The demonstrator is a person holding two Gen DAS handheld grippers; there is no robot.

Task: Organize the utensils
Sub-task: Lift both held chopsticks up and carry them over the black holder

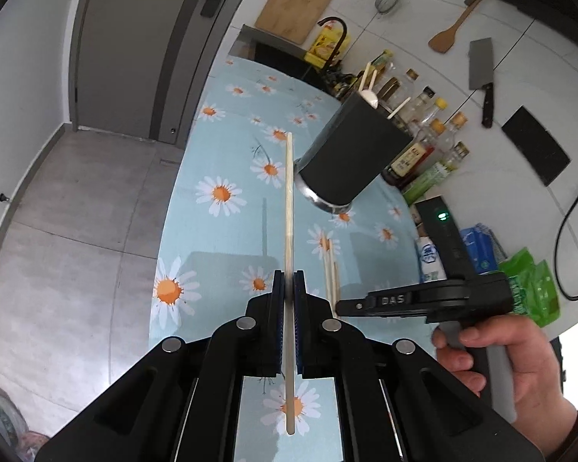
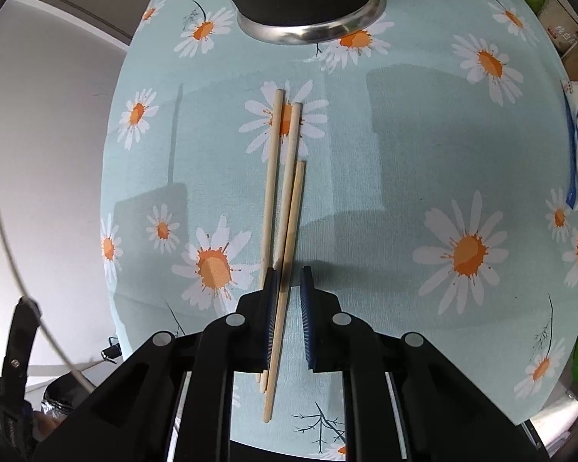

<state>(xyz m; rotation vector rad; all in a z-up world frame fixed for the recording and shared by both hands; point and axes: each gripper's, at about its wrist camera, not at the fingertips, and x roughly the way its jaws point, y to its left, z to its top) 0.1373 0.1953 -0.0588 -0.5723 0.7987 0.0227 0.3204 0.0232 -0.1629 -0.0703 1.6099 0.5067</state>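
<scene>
Daisy tablecloth (image 2: pixel 404 161), black utensil holder (image 1: pixel 352 156) ahead, bottles (image 1: pixel 431 131) behind it

Pale blue daisy-print tablecloth (image 2: pixel 404 154), black holder (image 1: pixel 354 154), tan chopsticks (image 2: pixel 273 177).

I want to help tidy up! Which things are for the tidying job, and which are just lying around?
For the job: the chopstick clamped in the left gripper; three loose chopsticks under the right gripper; the black utensil holder.

Just lying about: sauce bottles, cleaver, wooden spatula, cutting board, strainer.

"das" on right hand-held gripper (image 1: pixel 420 300)
</scene>
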